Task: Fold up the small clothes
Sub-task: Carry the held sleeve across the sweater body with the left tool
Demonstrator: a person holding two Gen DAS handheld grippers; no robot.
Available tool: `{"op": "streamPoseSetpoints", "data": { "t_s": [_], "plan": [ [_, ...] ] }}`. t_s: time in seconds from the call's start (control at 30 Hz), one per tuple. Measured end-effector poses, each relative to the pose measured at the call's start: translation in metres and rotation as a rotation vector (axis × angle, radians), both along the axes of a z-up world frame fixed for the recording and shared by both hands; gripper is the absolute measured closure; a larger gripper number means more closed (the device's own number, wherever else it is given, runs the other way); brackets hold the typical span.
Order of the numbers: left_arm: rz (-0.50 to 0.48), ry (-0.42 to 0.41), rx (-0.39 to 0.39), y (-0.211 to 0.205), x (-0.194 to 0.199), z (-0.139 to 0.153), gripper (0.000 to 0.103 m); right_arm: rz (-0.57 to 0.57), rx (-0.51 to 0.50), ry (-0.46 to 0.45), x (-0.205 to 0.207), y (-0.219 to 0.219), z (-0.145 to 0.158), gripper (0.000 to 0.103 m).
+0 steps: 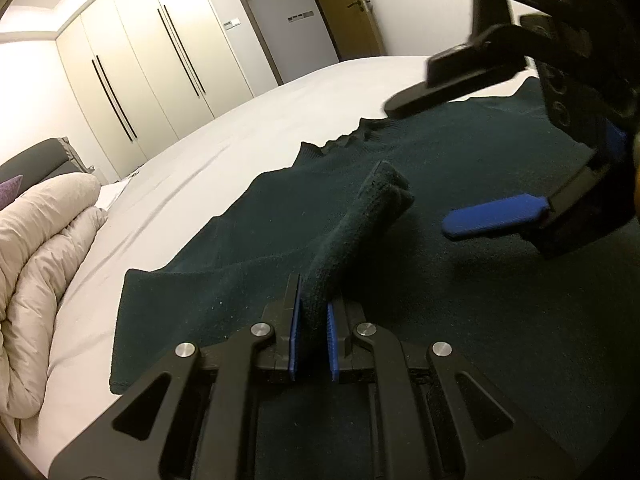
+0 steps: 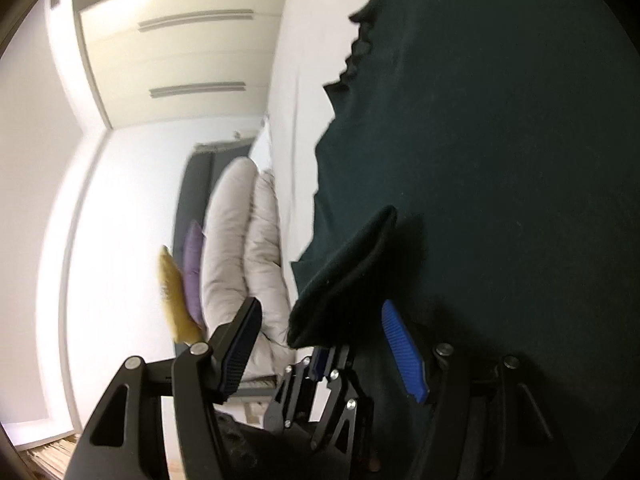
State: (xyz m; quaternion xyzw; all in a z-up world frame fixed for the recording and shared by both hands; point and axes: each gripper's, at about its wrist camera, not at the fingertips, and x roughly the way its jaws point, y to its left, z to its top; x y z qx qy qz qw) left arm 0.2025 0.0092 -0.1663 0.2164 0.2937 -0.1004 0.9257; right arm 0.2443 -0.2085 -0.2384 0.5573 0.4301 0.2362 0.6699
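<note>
A dark green sweater (image 1: 460, 264) covers the near bed (image 1: 240, 148); its raised sleeve (image 1: 352, 240) stands between the two hand-held grippers. Bare sheet lies open beyond, toward the wardrobe (image 1: 132, 68). A bunched duvet (image 1: 44, 248) blocks the head end.

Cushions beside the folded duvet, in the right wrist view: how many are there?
2: a yellow cushion outermost and a purple cushion between it and the duvet. Others may be hidden behind.

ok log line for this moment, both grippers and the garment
left gripper: shut on sleeve, lifted | right gripper: open, empty, beside sleeve | dark green sweater: flat on bed
</note>
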Motion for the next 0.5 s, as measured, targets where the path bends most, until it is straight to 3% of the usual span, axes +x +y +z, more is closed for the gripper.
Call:
{"op": "streamPoseSetpoints", "data": {
  "t_s": [0.1,0.23,0.37,0.4,0.5],
  "plan": [
    [-0.019,-0.017,0.021,-0.005,-0.004,-0.001,0.093,0.019,-0.049,0.063,0.006,0.002,-0.008,0.033],
    [-0.032,-0.021,0.038,-0.008,-0.006,-0.002,0.093,0.064,-0.124,0.045,0.029,0.014,0.000,0.037],
    [-0.031,-0.004,0.021,-0.005,-0.004,-0.001,0.093,0.173,-0.266,0.019,0.040,0.033,0.006,0.085],
    [-0.031,0.006,0.016,-0.004,-0.003,-0.001,0.093,0.182,-0.315,0.006,0.042,0.036,0.010,0.091],
    [-0.046,0.038,-0.009,-0.002,-0.005,0.004,0.091,0.192,-0.429,-0.042,0.045,0.035,0.023,0.094]
  ]
}}
